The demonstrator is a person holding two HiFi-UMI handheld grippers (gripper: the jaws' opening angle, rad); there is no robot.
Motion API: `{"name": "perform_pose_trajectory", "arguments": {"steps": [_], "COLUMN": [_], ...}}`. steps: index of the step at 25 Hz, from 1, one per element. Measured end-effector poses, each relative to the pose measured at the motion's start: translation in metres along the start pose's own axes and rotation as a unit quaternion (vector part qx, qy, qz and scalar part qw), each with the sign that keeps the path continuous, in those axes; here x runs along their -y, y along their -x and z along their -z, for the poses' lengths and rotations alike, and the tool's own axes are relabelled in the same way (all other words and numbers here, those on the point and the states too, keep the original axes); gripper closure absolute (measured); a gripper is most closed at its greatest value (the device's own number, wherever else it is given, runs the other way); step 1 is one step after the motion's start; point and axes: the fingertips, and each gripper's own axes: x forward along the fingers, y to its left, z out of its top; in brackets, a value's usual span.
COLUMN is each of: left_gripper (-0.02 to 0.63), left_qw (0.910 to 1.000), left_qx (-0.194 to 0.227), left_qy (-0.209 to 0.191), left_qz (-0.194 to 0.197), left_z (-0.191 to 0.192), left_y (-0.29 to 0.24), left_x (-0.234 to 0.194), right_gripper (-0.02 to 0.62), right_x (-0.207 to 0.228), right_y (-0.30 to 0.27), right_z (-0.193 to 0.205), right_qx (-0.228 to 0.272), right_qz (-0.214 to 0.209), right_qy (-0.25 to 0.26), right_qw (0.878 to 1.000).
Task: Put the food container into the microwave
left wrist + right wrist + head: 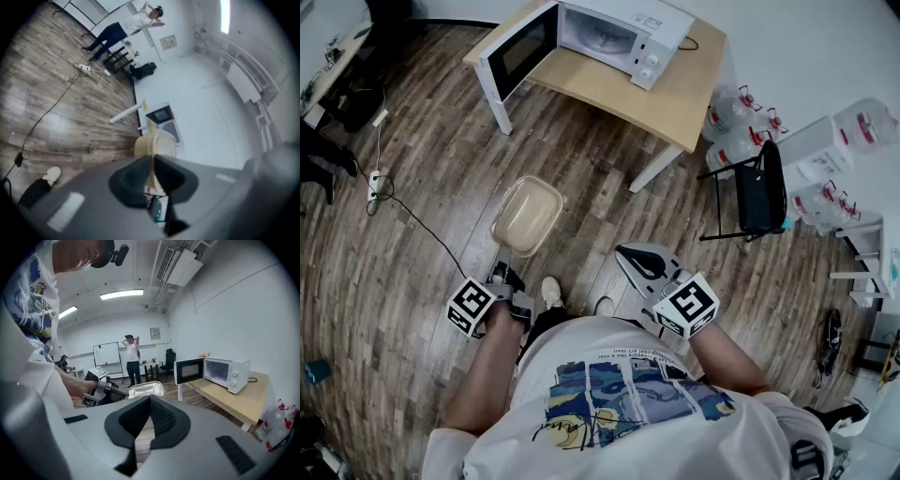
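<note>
Holding the food container (pixel 528 214).
Left gripper (pixel 503 255) fingers (pixel 129 180) clamp its 6 o'clock rim, hiding it there; right gripper (pixel 639 264) fingers (pixel 161 420) together, empty.

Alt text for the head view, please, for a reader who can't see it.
Seen from above, the left gripper holds a translucent food container by its rim over a wood floor, while the right gripper is shut on nothing. Ahead, a white microwave stands on a table, its door open.

Left claw (pixel 152 163) clamped, right claw (pixel 149 409) closed, empty
</note>
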Motion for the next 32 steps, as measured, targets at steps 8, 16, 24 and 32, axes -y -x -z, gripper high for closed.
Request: {"name": "perform_pose_trajectory", "arguments": {"steps": [8,16,24,32], "left_gripper": [0.566,0.566,0.566,0.566], "left_qw": [0.9998,0.9996,1.0,0.9979], "left_qx": [0.014,0.02,0.0,-0.041], "left_qy": [0.015,0.022,0.001,-0.013], "left_qz": [-0.001,-0.003,0.006,0.047], "left_z": [0.084,0.125,0.101,0.049], "left_y": [0.01,0.004,-0.053,-0.156], "left_x": [0.02,0.037,0.06,0.103], "right_gripper": [0.589,0.586,0.54,0.552], "right_x": [0.022,0.047,0.101,0.162], "right_y": [0.069,0.105,0.084,0.035], "right_z": [0.049,0.069,0.053,0.006], "right_qx": [-0.015,0.001,0.008,-0.003], "right_qz": [-0.019,-0.022,0.017,0.067], "right_qy": [-0.003,-0.025,-0.017,-0.013], "right_qw": [1.0,0.999,1.0,0.998]}}
